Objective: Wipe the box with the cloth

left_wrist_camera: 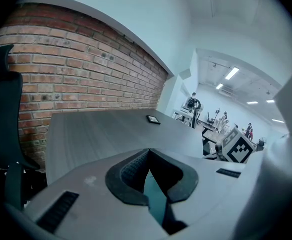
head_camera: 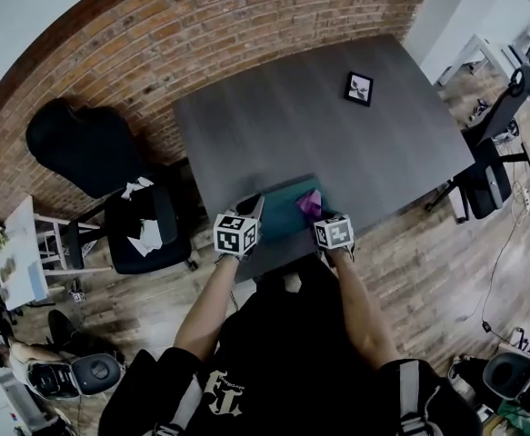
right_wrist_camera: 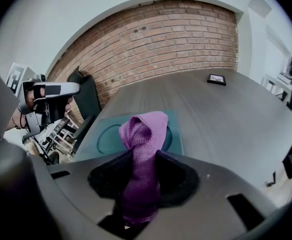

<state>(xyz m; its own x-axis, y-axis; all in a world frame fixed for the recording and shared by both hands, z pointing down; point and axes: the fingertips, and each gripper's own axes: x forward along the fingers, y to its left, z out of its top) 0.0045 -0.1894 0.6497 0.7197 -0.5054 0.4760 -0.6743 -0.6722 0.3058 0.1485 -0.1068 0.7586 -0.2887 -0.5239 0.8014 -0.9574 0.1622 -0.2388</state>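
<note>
Grey table (head_camera: 337,143): box (right_wrist_camera: 110,136) beneath right gripper (right_wrist_camera: 141,176) holding cloth (right_wrist_camera: 143,131).

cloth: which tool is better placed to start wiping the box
Right. The right tool is shut on the purple cloth, just over the teal box; the left tool is clamped on the box's edge.

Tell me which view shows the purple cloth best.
Right gripper view: the cloth fills the centre, clamped between the right tongs over the teal box. Head view shows only a small purple patch; left gripper view shows none.
</note>
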